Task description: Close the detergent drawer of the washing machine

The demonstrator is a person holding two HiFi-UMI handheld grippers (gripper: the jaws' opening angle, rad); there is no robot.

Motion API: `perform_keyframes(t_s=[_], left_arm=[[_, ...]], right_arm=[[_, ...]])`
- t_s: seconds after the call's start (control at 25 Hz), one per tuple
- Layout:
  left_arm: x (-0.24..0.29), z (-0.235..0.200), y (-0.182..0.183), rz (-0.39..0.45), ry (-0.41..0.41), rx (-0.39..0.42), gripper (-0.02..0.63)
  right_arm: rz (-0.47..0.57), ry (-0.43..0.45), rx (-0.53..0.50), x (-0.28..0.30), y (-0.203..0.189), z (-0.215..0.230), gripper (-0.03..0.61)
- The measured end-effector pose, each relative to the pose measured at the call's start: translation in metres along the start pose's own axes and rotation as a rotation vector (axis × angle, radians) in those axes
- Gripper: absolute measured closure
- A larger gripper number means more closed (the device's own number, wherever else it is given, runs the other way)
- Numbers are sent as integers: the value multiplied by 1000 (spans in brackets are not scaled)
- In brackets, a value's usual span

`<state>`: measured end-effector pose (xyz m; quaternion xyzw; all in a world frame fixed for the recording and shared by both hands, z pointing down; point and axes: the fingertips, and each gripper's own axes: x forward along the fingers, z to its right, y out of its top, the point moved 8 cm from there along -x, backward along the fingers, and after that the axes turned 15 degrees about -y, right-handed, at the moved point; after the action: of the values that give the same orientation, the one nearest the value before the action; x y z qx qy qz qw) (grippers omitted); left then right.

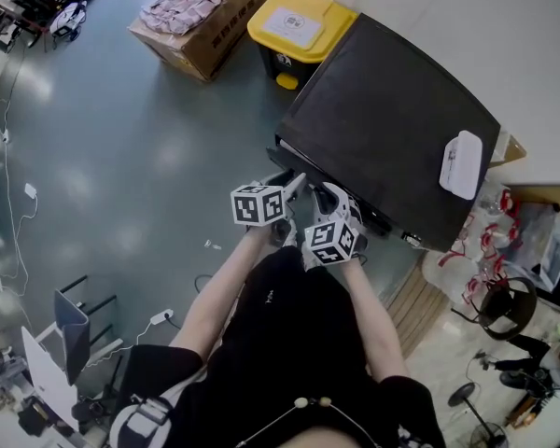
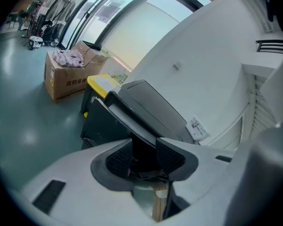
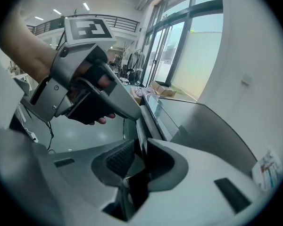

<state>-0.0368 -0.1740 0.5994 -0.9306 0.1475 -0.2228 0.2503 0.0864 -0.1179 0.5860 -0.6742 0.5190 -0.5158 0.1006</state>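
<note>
Grey floor [image 1: 121, 175] lay under washing machine [image 1: 392, 129]; L gripper [image 2: 144, 154] sat part-open, gripping nothing; R gripper [image 3: 139, 157], jaws apart, loosely straddled its front edge [image 3: 142, 126].

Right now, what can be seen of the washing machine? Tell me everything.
The washing machine is a dark, boxy unit with a flat matte top, standing against a white wall beside a yellow-lidded bin. A white label lies on its top. A thin front edge runs between the open jaws of the right gripper; the left gripper hangs open just before its front. The drawer's state cannot be told.
</note>
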Motion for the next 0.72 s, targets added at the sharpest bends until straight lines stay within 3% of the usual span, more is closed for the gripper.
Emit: perform_keyframes(t_s=[0.24,0.56,0.72], left_arm=[[7,0,3,3,0,2,457],[15,-1,8,-6,-9,3,457],[20,0,12,-16,-2,11,459]], right_arm=[[-25,-65,-103,2,3,-1,495],[-206,74,-333,16,17,4,520],[-267,60,-437,20,25,8,520]])
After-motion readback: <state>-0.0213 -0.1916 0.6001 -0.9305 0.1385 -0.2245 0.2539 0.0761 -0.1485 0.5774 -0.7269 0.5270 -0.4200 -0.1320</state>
